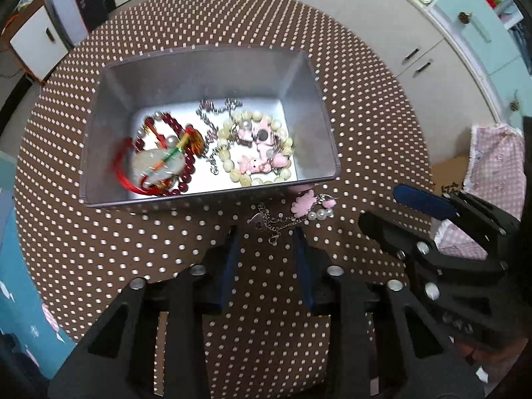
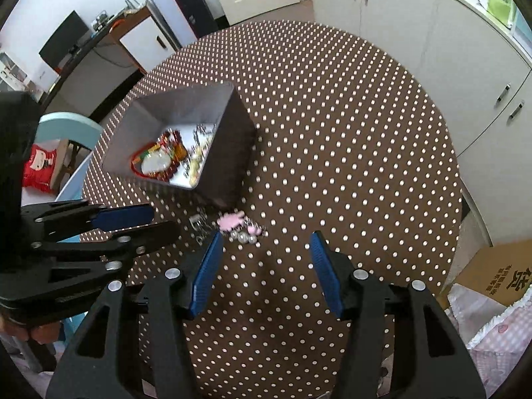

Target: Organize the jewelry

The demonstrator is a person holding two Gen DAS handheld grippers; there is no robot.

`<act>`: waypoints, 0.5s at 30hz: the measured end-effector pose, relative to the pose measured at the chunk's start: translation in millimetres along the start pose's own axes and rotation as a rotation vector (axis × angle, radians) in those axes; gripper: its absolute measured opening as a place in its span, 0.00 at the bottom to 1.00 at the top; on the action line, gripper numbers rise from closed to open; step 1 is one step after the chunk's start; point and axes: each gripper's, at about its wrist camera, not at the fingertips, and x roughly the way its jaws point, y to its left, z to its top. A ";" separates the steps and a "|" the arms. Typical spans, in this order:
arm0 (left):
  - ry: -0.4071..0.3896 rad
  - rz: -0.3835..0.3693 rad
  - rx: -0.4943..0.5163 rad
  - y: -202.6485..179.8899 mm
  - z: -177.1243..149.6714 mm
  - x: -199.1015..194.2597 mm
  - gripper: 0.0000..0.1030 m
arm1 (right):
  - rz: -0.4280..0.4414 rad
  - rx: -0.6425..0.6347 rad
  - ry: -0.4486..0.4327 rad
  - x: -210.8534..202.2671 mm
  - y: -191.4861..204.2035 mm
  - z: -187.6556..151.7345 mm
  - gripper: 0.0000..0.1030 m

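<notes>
The left claw (image 1: pixel 266 242) hangs low over the worktop (image 1: pixel 365 126) with its blue pads a moderate gap apart, holding nothing. Just ahead of its tips lies the one loose piece, a charm bracelet (image 1: pixel 292 214) of thin silver chain, a soft pink bear charm and a few small pearls. The right claw (image 2: pixel 266 252) is spread wide and empty, with the same bracelet (image 2: pixel 237 226) just off its left pad.

The likely trouble is the chain: fine, limp links on a dotted cloth can slip between flat pads, or only the clasp end gets pinched and the rest drags. With both claws this near, they could also knock together.

Beyond it, touching or nearly so, stands the grey metal box (image 1: pixel 206 66), rectangular with smooth sloping walls. Inside rest a dark red bead bracelet (image 1: pixel 184 173), a pale jade-like pendant (image 1: pixel 156 164) on red cord, a cream bead bracelet (image 1: pixel 229 163) around pink charms, and what seems a silver chain, blurred here.
</notes>
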 end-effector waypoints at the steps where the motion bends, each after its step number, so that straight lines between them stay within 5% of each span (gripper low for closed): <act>1: -0.004 0.001 -0.012 0.0 0.8 4.7 0.27 | 0.003 -0.001 0.002 1.7 -0.7 -0.7 0.51; 9: 0.002 0.041 -0.043 -1.5 1.7 30.6 0.01 | 0.021 -0.009 0.013 7.1 -6.2 -7.9 0.51; 15: 0.023 0.060 -0.040 -2.2 -4.5 28.5 0.00 | 0.043 -0.019 0.001 8.5 -8.9 -11.1 0.51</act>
